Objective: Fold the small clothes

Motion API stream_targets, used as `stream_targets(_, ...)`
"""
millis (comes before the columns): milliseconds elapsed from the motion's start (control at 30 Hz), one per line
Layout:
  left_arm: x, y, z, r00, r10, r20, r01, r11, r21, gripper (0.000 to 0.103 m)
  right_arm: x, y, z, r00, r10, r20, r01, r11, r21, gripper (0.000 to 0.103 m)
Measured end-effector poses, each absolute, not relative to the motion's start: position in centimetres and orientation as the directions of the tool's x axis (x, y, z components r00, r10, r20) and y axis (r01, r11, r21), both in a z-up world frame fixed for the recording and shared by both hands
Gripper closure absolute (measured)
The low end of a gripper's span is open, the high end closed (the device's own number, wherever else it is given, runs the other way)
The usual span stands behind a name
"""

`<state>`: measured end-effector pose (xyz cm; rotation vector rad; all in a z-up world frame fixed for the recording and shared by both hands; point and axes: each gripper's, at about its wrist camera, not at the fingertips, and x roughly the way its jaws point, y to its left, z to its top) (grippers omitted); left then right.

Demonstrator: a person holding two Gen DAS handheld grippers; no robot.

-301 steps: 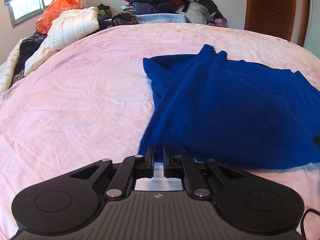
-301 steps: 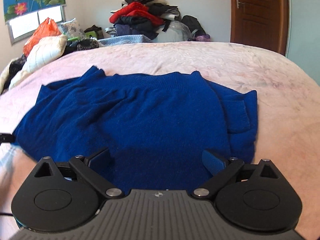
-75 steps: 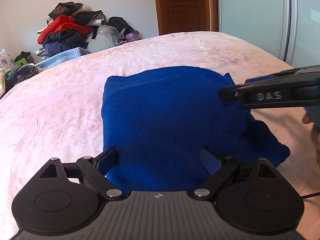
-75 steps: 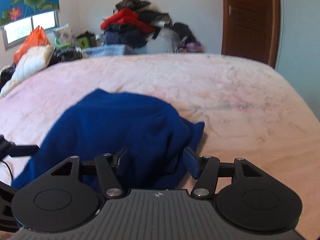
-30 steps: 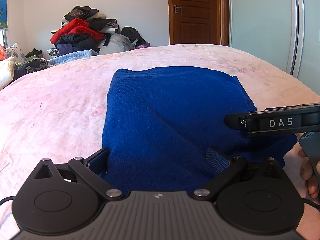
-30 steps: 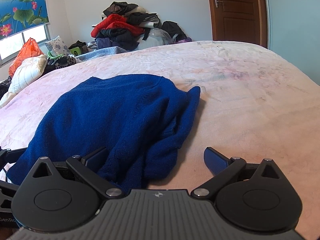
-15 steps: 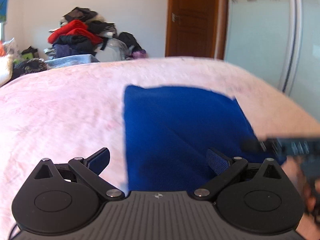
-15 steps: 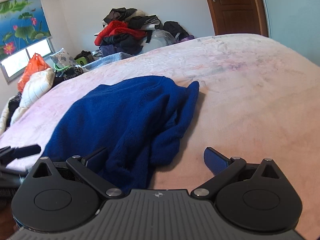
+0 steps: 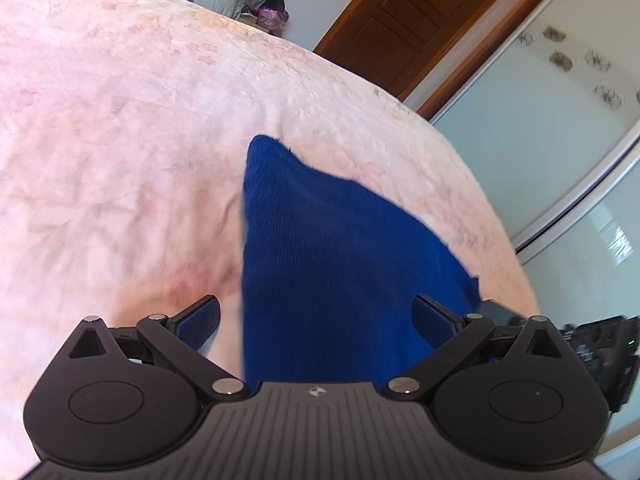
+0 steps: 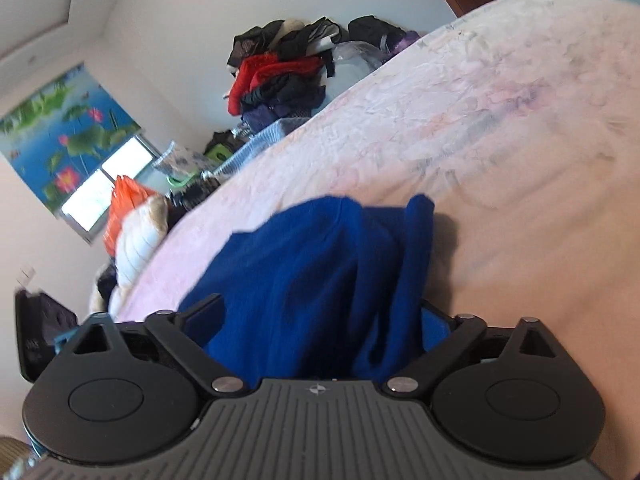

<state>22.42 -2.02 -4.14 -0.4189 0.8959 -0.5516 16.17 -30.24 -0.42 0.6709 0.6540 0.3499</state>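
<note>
A blue knit sweater (image 9: 332,256) lies folded on the pink bedspread (image 9: 120,152). My left gripper (image 9: 318,322) is open, its jaws wide apart over the sweater's near edge, left finger over bare bedspread. In the right wrist view the same sweater (image 10: 320,280) lies bunched, with a sleeve edge standing up at its right side. My right gripper (image 10: 320,320) is open, with the sweater's near edge between its jaws. The right gripper's body (image 9: 592,344) shows at the right edge of the left wrist view.
A pile of clothes (image 10: 280,76) lies beyond the far end of the bed. An orange bag (image 10: 124,200) and a white jacket (image 10: 136,244) lie at the bed's far left. A brown door (image 9: 404,28) and sliding wardrobe doors (image 9: 560,120) stand at the right.
Both grippers have tilted and dropped closer to the sweater's near edge. The right gripper now has the sweater's edge between its open jaws. Both stayed open.
</note>
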Motion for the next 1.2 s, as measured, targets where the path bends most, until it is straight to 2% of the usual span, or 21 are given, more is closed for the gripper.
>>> stream_targets(33,23.0,-2.1,-4.1,0.497,-0.625,-0.601,0.271,0.771,-0.577,0.003,16.9,-30.2,-0.5,0.744,0.492,-0.452,-0.093,0.746,0.659,0.025)
stream_targets(67,23.5,-2.3,-4.2,0.491,-0.634,-0.597,0.27,0.762,-0.588,0.018,17.5,-30.1,-0.5,0.741,0.48,-0.469,-0.085,0.761,0.644,0.041)
stream_targets(100,23.9,-2.6,-4.2,0.483,-0.636,-0.602,0.269,0.762,-0.589,0.039,17.9,-30.0,-0.7,0.738,0.472,-0.482,-0.076,0.768,0.635,0.06)
stream_targets(133,24.3,-3.0,-4.2,0.481,-0.614,-0.626,0.262,0.782,-0.566,0.048,18.2,-30.1,-0.9,0.732,0.477,-0.486,-0.072,0.764,0.642,0.067)
stream_targets(167,24.4,-3.4,-4.2,0.481,-0.601,-0.638,0.269,0.794,-0.545,0.063,18.3,-30.2,-1.1,0.732,0.485,-0.479,-0.073,0.754,0.653,0.076)
stream_targets(200,24.2,-3.6,-4.2,0.486,-0.601,-0.634,0.285,0.795,-0.536,0.069,18.3,-30.3,-1.1,0.737,0.485,-0.471,-0.081,0.755,0.651,0.078)
stream_targets(267,23.3,-3.9,-3.6,0.522,-0.592,-0.614,0.319,0.803,-0.503,0.074,18.0,-29.9,-0.5,0.752,0.466,-0.467,-0.106,0.784,0.611,0.08)
stream_targets(367,22.3,-4.8,-2.5,0.578,-0.558,-0.596,0.358,0.829,-0.429,0.076,18.2,-29.3,1.1,0.77,0.448,-0.454,-0.152,0.82,0.552,0.082)
stream_targets(500,23.0,-5.5,-1.4,0.619,-0.539,-0.572,0.361,0.841,-0.402,0.076,19.7,-28.9,3.1,0.785,0.418,-0.457,-0.18,0.861,0.476,0.083)
stream_targets(600,24.0,-5.9,-2.0,0.583,-0.502,-0.64,0.328,0.865,-0.379,0.075,21.1,-29.0,2.5,0.776,0.361,-0.517,-0.115,0.887,0.447,0.08)
stream_targets(633,23.9,-5.7,-2.1,0.575,-0.496,-0.65,0.313,0.868,-0.386,0.072,21.2,-28.9,2.3,0.763,0.34,-0.55,-0.09,0.898,0.43,0.077)
stream_targets(700,22.9,-4.7,-1.9,0.59,-0.48,-0.65,0.291,0.876,-0.384,0.058,19.7,-28.5,2.1,0.772,0.266,-0.577,-0.054,0.932,0.358,0.051)
stream_targets(733,22.3,-4.3,-1.7,0.599,-0.463,-0.653,0.281,0.885,-0.371,0.052,18.7,-28.3,2.3,0.777,0.249,-0.578,-0.051,0.94,0.336,0.046)
stream_targets(767,21.5,-3.8,-1.4,0.61,-0.448,-0.654,0.271,0.893,-0.359,0.038,17.4,-28.3,2.5,0.781,0.246,-0.574,-0.052,0.941,0.334,0.041)
stream_targets(800,20.7,-3.4,-1.2,0.621,-0.439,-0.65,0.266,0.897,-0.352,0.032,16.1,-28.4,2.7,0.779,0.264,-0.569,-0.058,0.934,0.353,0.038)
stream_targets(867,18.5,-2.5,-0.9,0.621,-0.448,-0.643,0.279,0.893,-0.353,0.032,13.6,-28.6,2.9,0.762,0.326,-0.56,-0.085,0.907,0.412,0.034)
stream_targets(967,15.3,-1.7,-1.4,0.578,-0.492,-0.65,0.313,0.87,-0.38,0.032,10.3,-28.4,2.3,0.724,0.38,-0.576,-0.102,0.884,0.456,0.035)
stream_targets(1033,13.4,-1.7,-2.2,0.552,-0.505,-0.664,0.326,0.863,-0.385,0.034,8.5,-27.8,1.8,0.708,0.406,-0.578,-0.107,0.871,0.479,0.042)
stream_targets(1067,12.6,-1.8,-2.6,0.544,-0.5,-0.674,0.327,0.866,-0.379,0.049,7.9,-27.6,1.5,0.7,0.414,-0.582,-0.113,0.869,0.482,0.05)
stream_targets(1100,12.0,-1.9,-3.0,0.536,-0.495,-0.684,0.333,0.868,-0.367,0.066,7.2,-27.1,1.2,0.694,0.411,-0.591,-0.115,0.874,0.473,0.063)
stream_targets(1200,11.1,-2.3,-3.1,0.553,-0.46,-0.695,0.314,0.887,-0.338,0.068,6.3,-26.5,1.2,0.718,0.328,-0.614,-0.071,0.912,0.404,0.072)
